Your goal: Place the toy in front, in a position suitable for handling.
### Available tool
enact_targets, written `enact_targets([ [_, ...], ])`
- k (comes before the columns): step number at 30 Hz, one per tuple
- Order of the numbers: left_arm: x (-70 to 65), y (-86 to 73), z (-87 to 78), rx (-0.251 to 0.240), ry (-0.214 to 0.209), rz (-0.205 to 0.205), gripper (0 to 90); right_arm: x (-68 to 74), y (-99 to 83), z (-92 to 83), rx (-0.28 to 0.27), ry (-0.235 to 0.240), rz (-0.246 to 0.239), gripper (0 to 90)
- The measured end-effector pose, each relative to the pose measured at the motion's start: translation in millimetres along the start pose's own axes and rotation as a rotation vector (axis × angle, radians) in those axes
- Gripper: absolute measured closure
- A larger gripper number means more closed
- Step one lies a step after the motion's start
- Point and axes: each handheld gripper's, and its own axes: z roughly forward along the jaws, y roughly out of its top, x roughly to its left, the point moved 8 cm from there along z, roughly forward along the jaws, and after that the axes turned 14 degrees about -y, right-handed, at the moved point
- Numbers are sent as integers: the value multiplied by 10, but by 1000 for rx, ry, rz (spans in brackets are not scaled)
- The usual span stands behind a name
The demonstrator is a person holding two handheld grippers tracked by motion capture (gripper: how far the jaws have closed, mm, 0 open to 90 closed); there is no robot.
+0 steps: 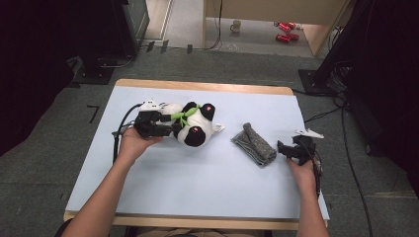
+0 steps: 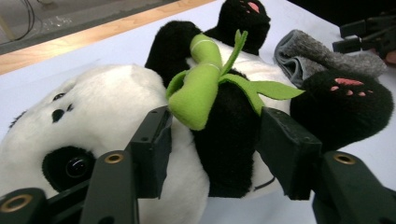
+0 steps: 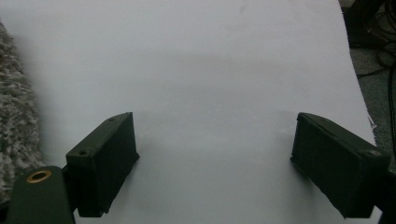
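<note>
Left gripper view has the left gripper point(image 2: 212, 140) pinching the panda toy's point(image 1: 190, 123) black arm, left of the grey cloth point(image 1: 253, 144); grip deeper before lifting, while the right gripper point(image 1: 288, 149) waits open-jawed.

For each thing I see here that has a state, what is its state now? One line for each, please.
Panda toy: lying on its back on the table, black arm between the left jaws.
Green bow: tied at the panda's neck.
Grey cloth: rolled up, lying apart from the panda.
Left gripper: closed on the panda's arm.
Right gripper: open, nothing between its jaws, beside the cloth.
</note>
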Motion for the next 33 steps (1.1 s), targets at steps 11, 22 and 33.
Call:
enact_targets([
  [11, -59, 17, 73, 6, -3, -1, 470, 2, 1, 0, 0, -2, -1, 135],
  [22, -53, -60, 198, 8, 22, 12, 618, 3, 1, -1, -1, -3, -3, 136],
  [33, -174, -20, 140, -27, 85, -85, 720, 3, 2, 0, 3, -3, -2, 134],
])
